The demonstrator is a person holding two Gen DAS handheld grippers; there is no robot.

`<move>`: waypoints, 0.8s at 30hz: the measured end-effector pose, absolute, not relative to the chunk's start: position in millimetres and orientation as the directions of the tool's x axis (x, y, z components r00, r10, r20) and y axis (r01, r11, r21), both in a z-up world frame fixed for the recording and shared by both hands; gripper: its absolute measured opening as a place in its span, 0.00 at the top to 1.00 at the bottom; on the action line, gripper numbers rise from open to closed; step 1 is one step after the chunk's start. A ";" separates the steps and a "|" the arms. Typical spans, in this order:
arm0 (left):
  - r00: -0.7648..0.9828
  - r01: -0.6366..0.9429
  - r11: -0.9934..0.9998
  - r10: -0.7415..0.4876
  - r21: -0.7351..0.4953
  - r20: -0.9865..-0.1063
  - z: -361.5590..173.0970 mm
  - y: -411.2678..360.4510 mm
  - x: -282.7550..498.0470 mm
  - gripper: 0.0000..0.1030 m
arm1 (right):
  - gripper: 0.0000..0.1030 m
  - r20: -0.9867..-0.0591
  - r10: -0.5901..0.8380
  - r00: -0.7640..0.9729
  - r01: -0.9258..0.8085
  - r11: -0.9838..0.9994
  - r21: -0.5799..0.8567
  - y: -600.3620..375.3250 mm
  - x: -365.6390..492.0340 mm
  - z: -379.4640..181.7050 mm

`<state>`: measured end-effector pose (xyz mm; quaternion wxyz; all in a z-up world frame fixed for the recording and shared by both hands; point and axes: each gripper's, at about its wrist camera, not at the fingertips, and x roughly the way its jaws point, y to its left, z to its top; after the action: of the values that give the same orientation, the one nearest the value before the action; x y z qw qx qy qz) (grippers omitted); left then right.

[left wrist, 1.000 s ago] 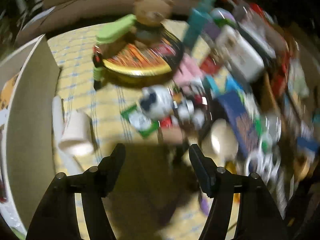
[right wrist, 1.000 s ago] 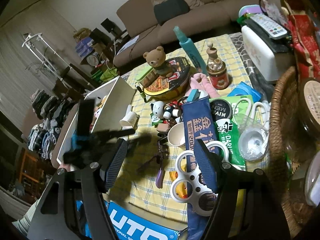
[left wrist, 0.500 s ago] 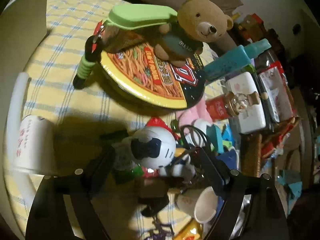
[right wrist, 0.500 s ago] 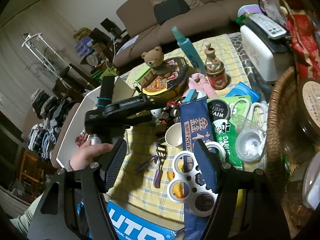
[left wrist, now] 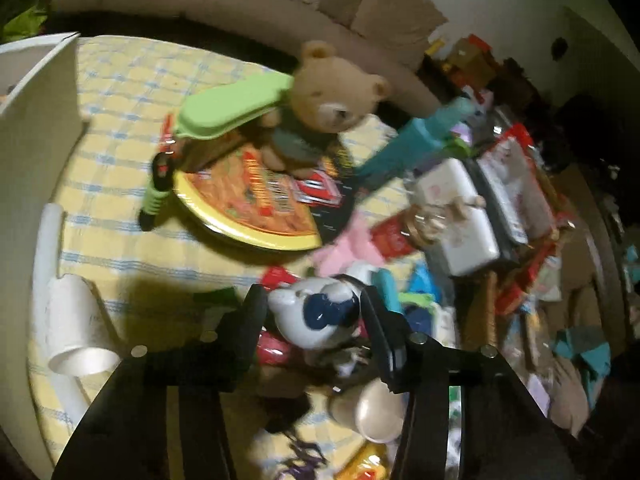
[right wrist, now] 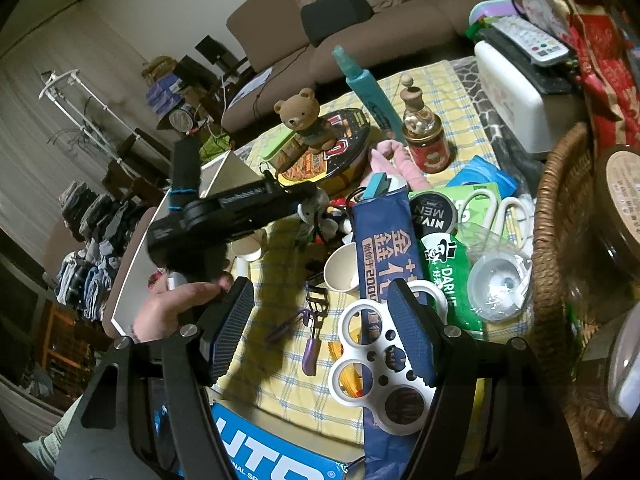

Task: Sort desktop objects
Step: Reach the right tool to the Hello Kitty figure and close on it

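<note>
A small white and dark-blue toy figure point(left wrist: 320, 314) sits between the two fingers of my left gripper point(left wrist: 314, 312), whose jaws are close around it; contact is not clear through the blur. In the right wrist view the left gripper point(right wrist: 308, 204) reaches over the table middle and hides most of the toy. My right gripper point(right wrist: 322, 320) is open and empty above a purple eyelash curler point(right wrist: 314, 320) and a white holed tray point(right wrist: 380, 364). A brown teddy bear point(left wrist: 332, 96) sits on a round noodle lid point(left wrist: 256, 204).
A white box point(left wrist: 32, 92) stands at the left with a white paper cup point(left wrist: 76, 332) beside it. A teal bottle point(right wrist: 368, 88), a red jar point(right wrist: 428, 148), a navy pouch point(right wrist: 384, 248), green packets and a wicker basket point(right wrist: 556, 240) crowd the right.
My left gripper has moved forward onto the white and blue toy, which now sits between its fingers. My right gripper has stayed put.
</note>
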<state>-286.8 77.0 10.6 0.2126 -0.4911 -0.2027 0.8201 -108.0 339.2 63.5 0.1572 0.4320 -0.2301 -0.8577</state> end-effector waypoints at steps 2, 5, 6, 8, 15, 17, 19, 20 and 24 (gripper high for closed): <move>-0.398 -0.178 -0.824 0.560 -0.538 -0.726 13.5 86.4 -283.0 0.52 | 0.34 -0.667 -0.466 -0.581 0.077 -0.848 0.525 337.7 -108.3 64.9; -0.374 -0.201 -0.817 0.574 -0.540 -0.729 14.7 95.9 -276.0 0.52 | 0.34 -0.676 -0.430 -0.599 0.095 -0.876 0.473 332.4 -106.7 71.3; -0.365 -0.207 -0.809 0.585 -0.550 -0.724 15.2 99.3 -274.6 0.52 | 0.34 -0.677 -0.411 -0.611 0.111 -0.891 0.441 330.0 -108.2 75.4; -0.360 -0.216 -0.811 0.584 -0.544 -0.728 16.6 104.3 -273.8 0.52 | 0.35 -0.673 -0.360 -0.646 0.142 -0.923 0.357 325.4 -117.9 85.5; -0.396 -0.111 -0.780 0.603 -0.616 -0.692 10.0 69.1 -284.1 0.52 | 0.55 -0.722 -0.345 -0.600 0.248 -0.938 0.243 314.9 -194.0 86.7; -0.415 -0.072 -0.753 0.618 -0.654 -0.667 9.1 49.6 -285.0 0.52 | 0.55 -0.729 -0.438 -0.526 0.240 -0.899 0.367 317.0 -221.3 77.8; -0.428 -0.032 -0.718 0.639 -0.695 -0.640 7.2 35.9 -284.6 0.52 | 0.54 -0.737 -0.470 -0.486 0.227 -0.882 0.413 312.0 -240.9 69.5; -0.431 -0.018 -0.703 0.647 -0.711 -0.629 6.1 31.1 -284.2 0.52 | 0.54 -0.755 -0.474 -0.453 0.222 -0.880 0.420 305.6 -252.4 62.7; -0.438 0.008 -0.670 0.665 -0.742 -0.605 4.2 22.4 -280.8 0.47 | 0.54 -0.860 -0.362 -0.360 0.174 -0.931 0.320 280.1 -285.4 26.8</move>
<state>-280.8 22.4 4.2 0.2119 -0.4859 -0.3462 0.7740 -285.4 280.1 26.8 0.1635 0.5416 -0.0871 -0.8200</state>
